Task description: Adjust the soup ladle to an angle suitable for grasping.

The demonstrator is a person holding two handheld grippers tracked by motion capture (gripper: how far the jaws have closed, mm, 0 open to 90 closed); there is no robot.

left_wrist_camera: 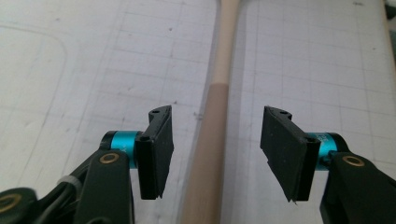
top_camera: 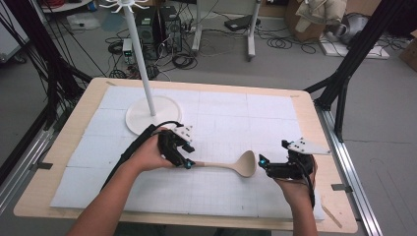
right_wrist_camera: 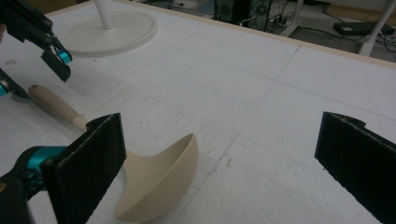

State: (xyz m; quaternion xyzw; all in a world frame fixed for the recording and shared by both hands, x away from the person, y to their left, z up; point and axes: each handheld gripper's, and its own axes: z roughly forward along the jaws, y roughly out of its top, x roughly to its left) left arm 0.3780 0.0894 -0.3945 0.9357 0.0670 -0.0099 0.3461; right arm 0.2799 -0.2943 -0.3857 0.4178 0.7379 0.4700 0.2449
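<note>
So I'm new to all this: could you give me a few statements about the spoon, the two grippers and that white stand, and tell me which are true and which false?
1. The ladle lies flat on the table. True.
2. The left gripper is clamped on the handle. False: its pads stand apart on either side of the handle, not touching it.
3. The right gripper is open. True.
4. The ladle hangs from the white stand. False: the stand rises behind the ladle, which lies on the table.
5. The ladle's bowl points toward the right gripper. True.
</note>
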